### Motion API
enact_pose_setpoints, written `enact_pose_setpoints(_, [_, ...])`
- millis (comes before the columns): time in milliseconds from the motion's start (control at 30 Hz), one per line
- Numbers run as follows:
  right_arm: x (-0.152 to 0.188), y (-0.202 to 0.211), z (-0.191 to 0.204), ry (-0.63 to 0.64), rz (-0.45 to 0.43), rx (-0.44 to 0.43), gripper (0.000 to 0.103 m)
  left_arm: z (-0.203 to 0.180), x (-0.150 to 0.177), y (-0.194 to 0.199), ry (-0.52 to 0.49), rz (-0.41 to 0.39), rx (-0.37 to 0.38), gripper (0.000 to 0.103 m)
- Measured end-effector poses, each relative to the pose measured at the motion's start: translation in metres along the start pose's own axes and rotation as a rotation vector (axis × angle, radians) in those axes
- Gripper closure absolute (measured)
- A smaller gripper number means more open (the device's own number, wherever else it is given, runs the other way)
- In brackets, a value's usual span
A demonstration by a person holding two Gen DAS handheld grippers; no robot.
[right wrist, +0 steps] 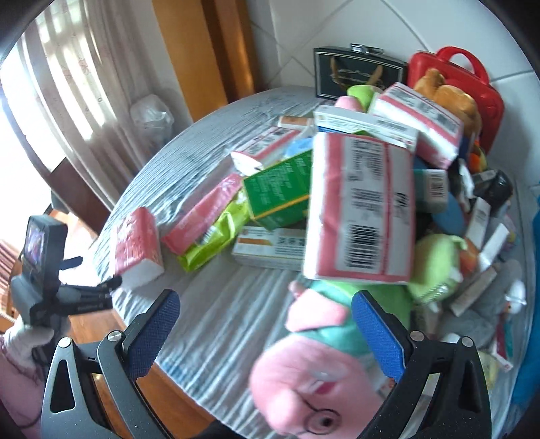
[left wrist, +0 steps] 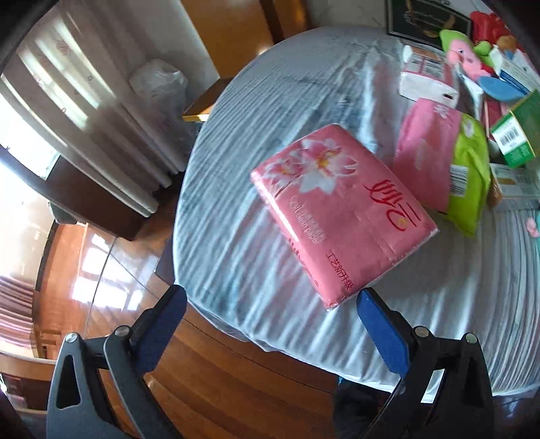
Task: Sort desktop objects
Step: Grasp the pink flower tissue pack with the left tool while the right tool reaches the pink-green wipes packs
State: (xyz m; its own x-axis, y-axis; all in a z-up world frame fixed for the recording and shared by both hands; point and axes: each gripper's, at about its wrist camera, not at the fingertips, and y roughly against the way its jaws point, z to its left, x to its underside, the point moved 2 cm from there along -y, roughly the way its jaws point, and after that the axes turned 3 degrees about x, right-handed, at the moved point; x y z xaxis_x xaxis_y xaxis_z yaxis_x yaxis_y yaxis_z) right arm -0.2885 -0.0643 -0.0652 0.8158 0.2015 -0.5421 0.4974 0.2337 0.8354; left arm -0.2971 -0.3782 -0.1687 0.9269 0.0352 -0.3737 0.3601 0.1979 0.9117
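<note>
I have both sets of jaws spread, empty. One tissue pack (left wrist: pixel 341 209) lies alone just ahead of my left gripper (left wrist: pixel 270 314); the pile (right wrist: pixel 388 189) beyond my right gripper (right wrist: pixel 265 317) remains unsorted.

Bright daylight thru sheer curtains (left wrist: pixel 77 101) on my left; glossy wood floor (left wrist: pixel 111 270); white tiled wall (right wrist: pixel 337 30) behind round table (left wrist: pixel 270 111).
</note>
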Motion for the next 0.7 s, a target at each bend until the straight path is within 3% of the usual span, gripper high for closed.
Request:
enact_pose_setpoints(167, [-0.009, -0.011, 0.010, 0.015, 0.021, -0.010, 0.000, 0.002, -0.022, 0.024, 0.145, -0.063, 0.139, 0.000])
enact_pose_setpoints(367, [-0.031, -0.032, 0.017, 0.009, 0.048, 0.026, 0.000, -0.015, -0.035, -0.009, 0.235, 0.053, 0.172, 0.000])
enact_pose_setpoints(433, [-0.037, -0.043, 0.018, -0.038, 0.084, -0.010, 0.000, -0.019, -0.036, -0.026, 0.240, 0.091, 0.212, 0.000])
enact_pose_setpoints(500, [-0.039, -0.052, 0.023, -0.045, 0.105, -0.029, 0.000, -0.019, -0.040, -0.038, 0.229, 0.105, 0.250, 0.000])
enact_pose_setpoints(567, [-0.041, -0.064, 0.030, -0.068, 0.118, -0.017, 0.000, -0.019, -0.046, -0.049, 0.160, 0.108, 0.213, 0.000])
enact_pose_setpoints(700, [-0.044, -0.094, 0.049, -0.146, 0.164, -0.005, 0.000, 0.000, -0.067, -0.071, 0.021, 0.099, 0.222, 0.002])
